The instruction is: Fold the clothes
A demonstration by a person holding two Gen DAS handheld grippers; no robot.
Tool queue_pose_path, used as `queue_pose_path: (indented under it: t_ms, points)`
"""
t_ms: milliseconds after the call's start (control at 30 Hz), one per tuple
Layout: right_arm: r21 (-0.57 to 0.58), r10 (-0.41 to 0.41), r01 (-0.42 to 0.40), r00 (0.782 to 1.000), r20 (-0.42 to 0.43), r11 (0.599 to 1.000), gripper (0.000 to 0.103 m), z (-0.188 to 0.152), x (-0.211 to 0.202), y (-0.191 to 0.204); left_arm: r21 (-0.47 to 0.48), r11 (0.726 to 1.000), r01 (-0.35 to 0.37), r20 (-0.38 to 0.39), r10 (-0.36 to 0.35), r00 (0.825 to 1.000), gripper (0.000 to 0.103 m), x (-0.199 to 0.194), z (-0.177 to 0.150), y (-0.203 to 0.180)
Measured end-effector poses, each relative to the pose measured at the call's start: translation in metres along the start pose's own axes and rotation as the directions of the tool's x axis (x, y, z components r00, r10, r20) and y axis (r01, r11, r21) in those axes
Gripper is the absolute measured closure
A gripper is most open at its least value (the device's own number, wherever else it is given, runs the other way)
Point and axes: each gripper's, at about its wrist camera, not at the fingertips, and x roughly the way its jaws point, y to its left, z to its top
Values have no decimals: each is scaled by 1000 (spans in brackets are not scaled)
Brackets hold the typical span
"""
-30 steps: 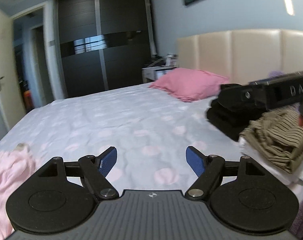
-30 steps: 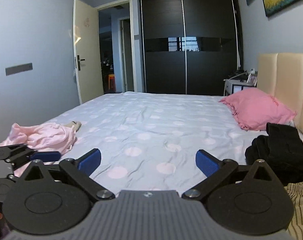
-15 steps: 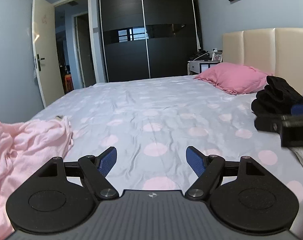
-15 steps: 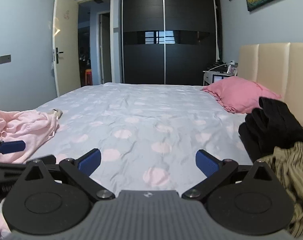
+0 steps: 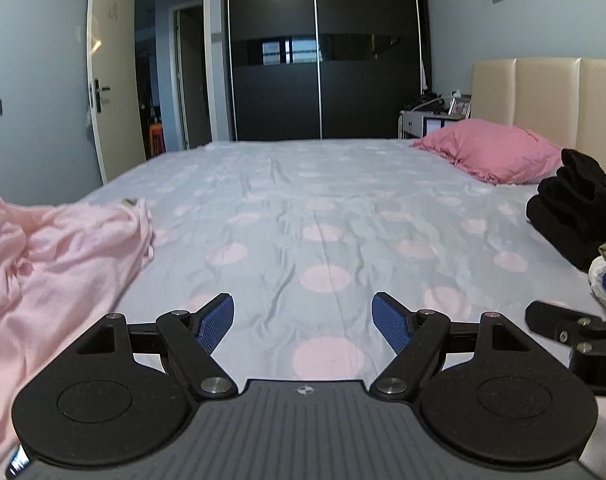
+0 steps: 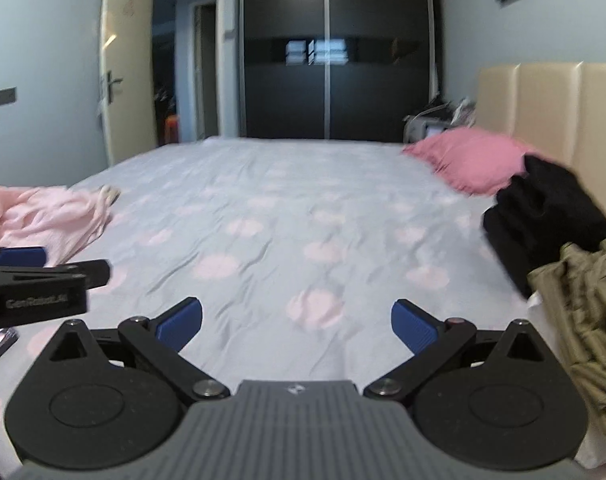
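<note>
Pink garment (image 5: pixel 51 264) lies crumpled on the bed (image 5: pixel 323 200); left gripper (image 5: pixel 303 322) and right gripper (image 6: pixel 296 326) gape wide, empty.

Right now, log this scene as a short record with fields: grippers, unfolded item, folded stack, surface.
left gripper: open, holding nothing, above the sheet
right gripper: open, holding nothing
unfolded item: crumpled pink garment, at the bed's left edge
folded stack: black garment, olive striped garment, on the right by the headboard
surface: polka-dot bedsheet
pillow: pink pillow, near the headboard
</note>
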Motion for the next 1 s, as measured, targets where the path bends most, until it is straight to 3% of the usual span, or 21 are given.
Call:
queue_pose_path:
  t_ms: [367, 433, 500, 1000]
  points:
    - [28, 37, -36, 999, -40, 999, 1, -4, 10, -2, -19, 1000, 24, -50, -25, 998, 27, 13, -12, -5]
    - [27, 37, -36, 999, -27, 999, 1, -3, 9, -2, -18, 1000, 23, -44, -24, 999, 24, 12, -12, -5]
    - [16, 31, -31, 999, -18, 999, 1, -3, 8, -1, -16, 1000, 24, -38, -24, 999, 14, 10, -11, -5]
    - [-3, 46, -46, 999, 9, 999, 1, -1, -1, 3, 26, 999, 33, -7, -33, 999, 14, 0, -5, -4]
